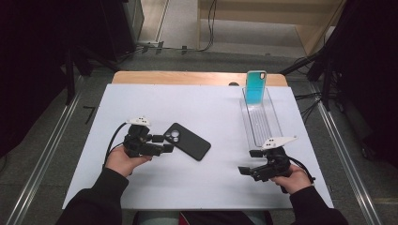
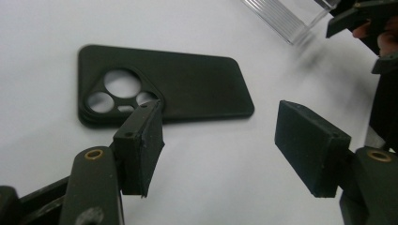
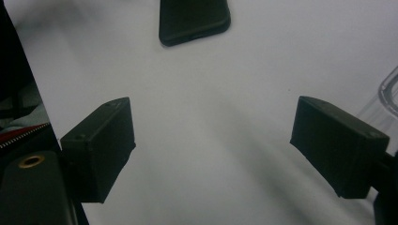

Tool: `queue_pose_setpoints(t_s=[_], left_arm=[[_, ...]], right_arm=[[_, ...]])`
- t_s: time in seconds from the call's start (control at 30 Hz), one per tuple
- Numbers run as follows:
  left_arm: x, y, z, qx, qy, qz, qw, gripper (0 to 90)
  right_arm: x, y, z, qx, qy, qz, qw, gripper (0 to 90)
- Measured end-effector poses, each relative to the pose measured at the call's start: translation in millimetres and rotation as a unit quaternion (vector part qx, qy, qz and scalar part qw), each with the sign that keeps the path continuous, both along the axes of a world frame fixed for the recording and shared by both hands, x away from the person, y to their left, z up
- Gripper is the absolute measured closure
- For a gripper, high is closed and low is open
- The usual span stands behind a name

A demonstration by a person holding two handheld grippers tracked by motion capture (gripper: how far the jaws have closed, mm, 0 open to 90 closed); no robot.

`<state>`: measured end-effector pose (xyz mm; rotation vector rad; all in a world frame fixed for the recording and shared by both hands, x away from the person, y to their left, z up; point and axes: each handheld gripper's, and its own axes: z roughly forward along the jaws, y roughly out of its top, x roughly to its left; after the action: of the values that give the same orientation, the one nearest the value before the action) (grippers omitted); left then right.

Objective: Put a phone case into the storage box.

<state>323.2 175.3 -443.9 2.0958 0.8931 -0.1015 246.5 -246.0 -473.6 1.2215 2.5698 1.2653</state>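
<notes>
A black phone case (image 1: 187,140) lies flat, camera cut-outs up, left of the white table's middle. My left gripper (image 1: 163,143) is open just left of it, its jaws close to the case's camera end but apart from it. In the left gripper view the case (image 2: 187,89) lies beyond the open gripper (image 2: 220,140), with one jaw overlapping its near corner. My right gripper (image 1: 249,161) is open and holds nothing near the front right. Its own view has the gripper (image 3: 211,136) over bare table, the case's end (image 3: 195,21) farther off. A teal phone case (image 1: 256,86) stands upright in a clear tray (image 1: 260,117).
The clear tray (image 2: 286,18) runs lengthwise on the table's right side, its near end just beyond my right gripper, and its corner (image 3: 389,93) edges the right gripper view. A wooden table edge (image 1: 187,77) lies behind the white board. Dark curtains and cables surround the table.
</notes>
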Motion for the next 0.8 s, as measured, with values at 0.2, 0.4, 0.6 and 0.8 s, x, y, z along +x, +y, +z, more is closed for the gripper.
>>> queue_pose_setpoints(t_s=[0.2,0.4,0.6,0.8], left_arm=[[-20.0,2.8,-2.4,-0.01,-0.003,-0.006,0.9999,32.9],[-41.8,10.1,-7.7,-0.012,-0.009,-0.009,0.9999,32.9],[-51.5,13.3,-9.1,-0.015,-0.013,-0.014,0.9997,33.0],[-48.8,13.8,-11.3,-0.015,0.0,-0.018,0.9997,32.9]], right_arm=[[-0.4,0.6,-0.7,-0.005,-0.008,0.007,0.9999,12.2],[-0.4,1.0,-2.4,-0.01,-0.007,0.01,0.9999,12.2],[-0.7,0.6,-3.5,-0.008,-0.01,0.007,0.9999,12.2],[0.9,3.1,-0.6,-0.011,-0.004,0.018,0.9998,12.2]])
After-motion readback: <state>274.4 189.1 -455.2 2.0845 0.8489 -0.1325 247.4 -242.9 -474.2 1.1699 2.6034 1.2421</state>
